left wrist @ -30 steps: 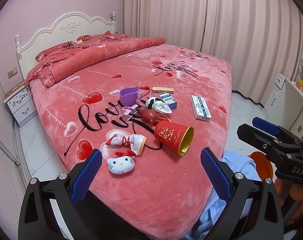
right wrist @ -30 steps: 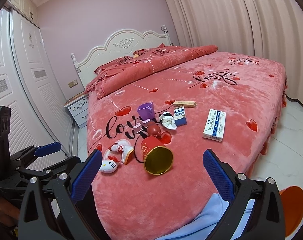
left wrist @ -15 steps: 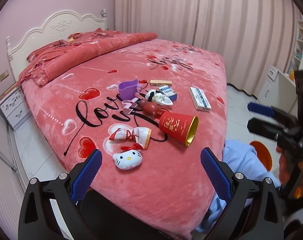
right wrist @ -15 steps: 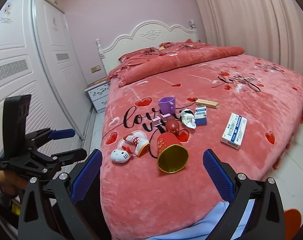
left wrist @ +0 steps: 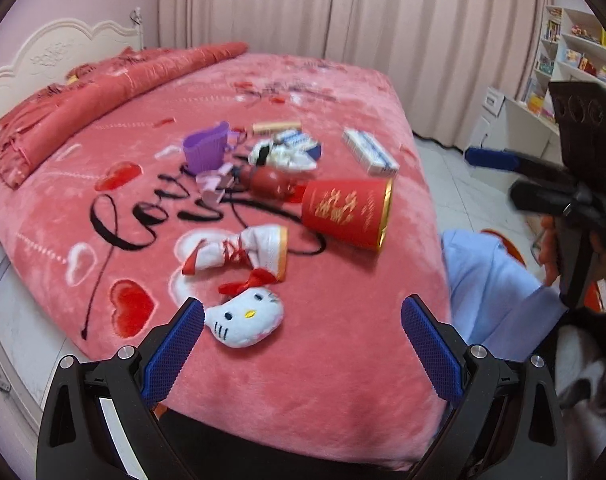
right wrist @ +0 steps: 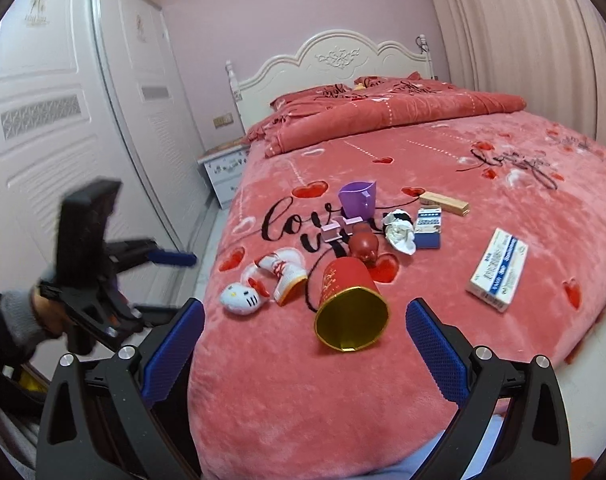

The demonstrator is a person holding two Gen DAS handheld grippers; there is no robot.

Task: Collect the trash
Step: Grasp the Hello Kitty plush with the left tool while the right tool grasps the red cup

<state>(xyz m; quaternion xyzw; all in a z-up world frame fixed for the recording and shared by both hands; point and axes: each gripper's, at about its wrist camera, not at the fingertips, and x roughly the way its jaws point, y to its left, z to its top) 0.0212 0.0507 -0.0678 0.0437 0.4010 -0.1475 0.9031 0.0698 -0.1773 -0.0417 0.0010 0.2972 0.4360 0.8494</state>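
Note:
A pink bed (left wrist: 323, 380) (right wrist: 287, 400) carries a cluster of items. A red cylindrical can (left wrist: 345, 214) (right wrist: 349, 304) lies on its side, gold mouth toward the foot. Beside it are a white cat plush (left wrist: 245, 316) (right wrist: 241, 298), a small white shoe (left wrist: 247, 250) (right wrist: 285, 270), a purple cup (left wrist: 205, 150) (right wrist: 357, 198), crumpled white paper (left wrist: 281, 156) (right wrist: 401, 234), a blue-white box (left wrist: 369, 152) (right wrist: 499, 274), a small blue pack (right wrist: 429, 226) and a wooden block (left wrist: 277, 126) (right wrist: 445, 203). My left gripper (left wrist: 303, 354) is open just short of the plush. My right gripper (right wrist: 305, 354) is open before the can.
White wardrobe doors (right wrist: 63, 120) line the left wall, with a nightstand (right wrist: 223, 174) by the headboard (right wrist: 331, 60). A bookshelf (left wrist: 575, 64) stands at right. Light blue cloth (left wrist: 491, 280) lies at the foot of the bed. Curtains (left wrist: 343, 20) hang behind.
Both grippers have moved closer to the bed; the objects look larger. Each view has swung, and the other gripper now appears nearer at its edge. Both stay open.

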